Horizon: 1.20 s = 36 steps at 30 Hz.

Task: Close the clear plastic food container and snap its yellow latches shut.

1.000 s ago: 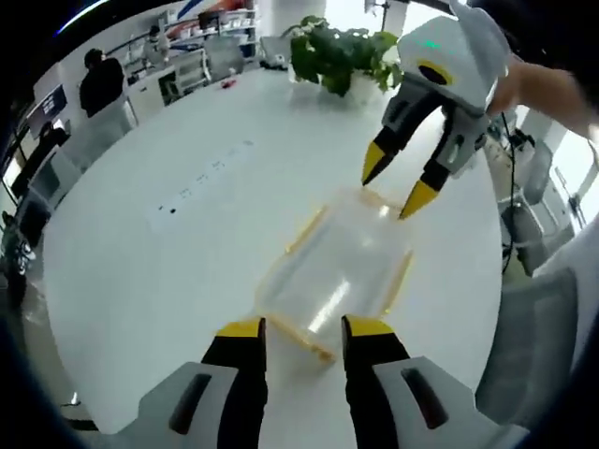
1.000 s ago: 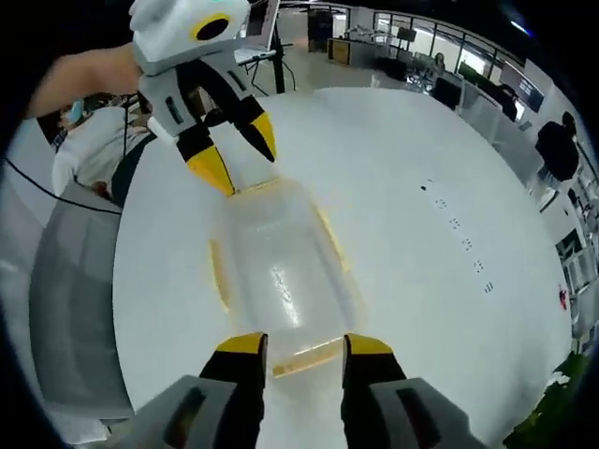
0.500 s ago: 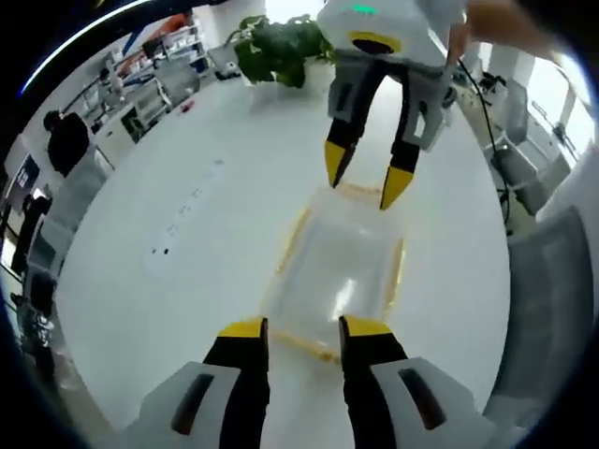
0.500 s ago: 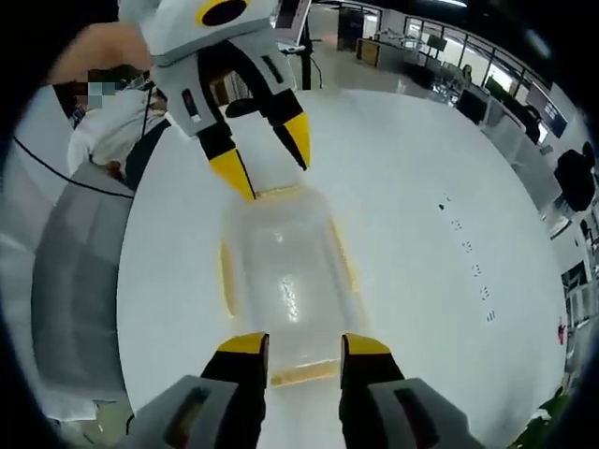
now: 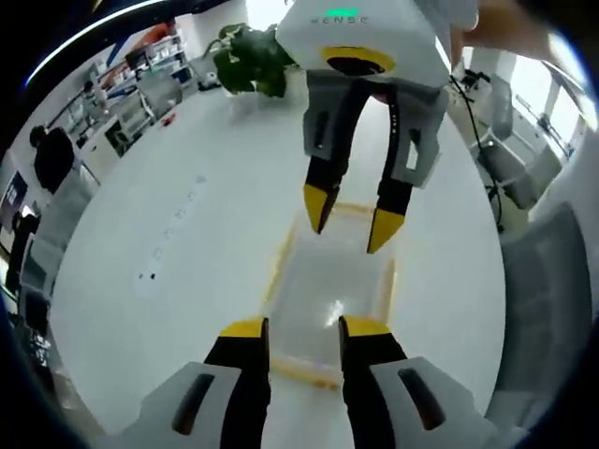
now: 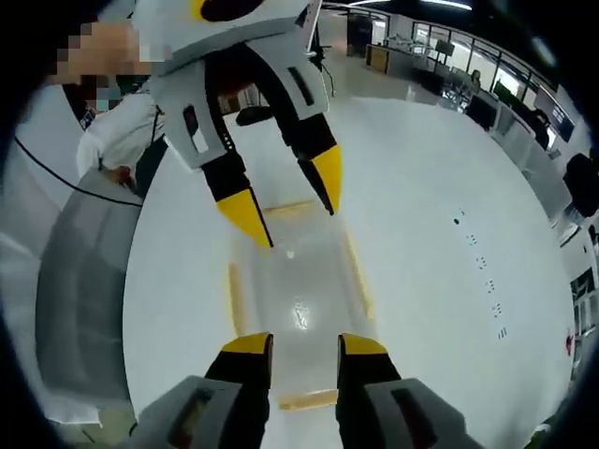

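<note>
The clear plastic container (image 5: pixel 329 290) lies on the white table (image 5: pixel 168 281) with its lid on top and yellow latches (image 5: pixel 278 265) along its sides and ends. My left gripper (image 5: pixel 304 329) stands open over the container's near end, with nothing between its jaws. The right gripper (image 5: pixel 351 220) reaches in from above, open, with its yellow tips over the far end. In the right gripper view the container (image 6: pixel 298 281) runs lengthways from my right gripper (image 6: pixel 303 344), open at the near end. There the left gripper (image 6: pixel 290 201) hangs open over the far latch (image 6: pixel 290 208).
A potted plant (image 5: pixel 248 56) stands at the table's far edge. Grey chairs (image 5: pixel 543 281) (image 6: pixel 80 299) flank the table. A person in black (image 5: pixel 51 154) is at the far left and a person in white (image 6: pixel 122 122) is behind the left gripper. Small dark marks (image 5: pixel 173 229) dot the tabletop.
Both grippers have drawn closer together over the container, each now looming larger in the other's view. The container has stayed put and both grippers stay open.
</note>
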### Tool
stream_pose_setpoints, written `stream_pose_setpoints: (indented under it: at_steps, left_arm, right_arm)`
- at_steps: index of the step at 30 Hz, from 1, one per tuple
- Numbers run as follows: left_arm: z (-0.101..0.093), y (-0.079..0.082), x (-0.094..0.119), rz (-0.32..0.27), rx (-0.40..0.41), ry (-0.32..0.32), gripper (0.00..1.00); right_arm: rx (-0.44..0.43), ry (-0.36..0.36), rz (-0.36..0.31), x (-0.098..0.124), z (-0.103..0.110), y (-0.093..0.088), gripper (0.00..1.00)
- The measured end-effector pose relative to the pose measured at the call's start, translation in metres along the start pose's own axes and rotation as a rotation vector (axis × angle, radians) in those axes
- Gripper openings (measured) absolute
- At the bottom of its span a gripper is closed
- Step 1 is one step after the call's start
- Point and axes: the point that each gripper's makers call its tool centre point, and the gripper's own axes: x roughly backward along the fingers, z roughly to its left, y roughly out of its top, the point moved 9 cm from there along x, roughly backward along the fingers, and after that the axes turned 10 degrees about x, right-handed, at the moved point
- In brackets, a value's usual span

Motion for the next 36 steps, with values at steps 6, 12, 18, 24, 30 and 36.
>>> stream_pose_setpoints:
  at_steps: [6, 12, 18, 24, 30, 36]
  left_arm:
    - [-0.007, 0.009, -0.006, -0.012, -0.012, -0.018, 0.26]
    - [-0.008, 0.010, -0.009, -0.012, -0.014, -0.029, 0.26]
    - [-0.011, 0.009, -0.012, -0.008, -0.010, -0.035, 0.26]
    - [-0.015, 0.007, -0.014, -0.007, -0.004, -0.046, 0.25]
    - [-0.020, 0.004, -0.017, 0.007, -0.002, -0.050, 0.26]
    - [-0.023, 0.000, -0.017, 0.015, -0.005, -0.050, 0.26]
  right_arm:
    - [0.007, 0.010, -0.026, -0.004, -0.002, 0.008, 0.24]
    - [0.020, 0.011, -0.033, -0.007, -0.004, 0.010, 0.23]
    - [0.014, 0.005, -0.049, -0.006, -0.008, 0.012, 0.23]
    - [0.002, -0.001, -0.063, -0.004, -0.013, 0.014, 0.21]
    - [0.001, -0.011, -0.071, -0.004, -0.017, 0.017, 0.22]
    - [0.004, -0.011, -0.071, -0.004, -0.021, 0.018, 0.23]
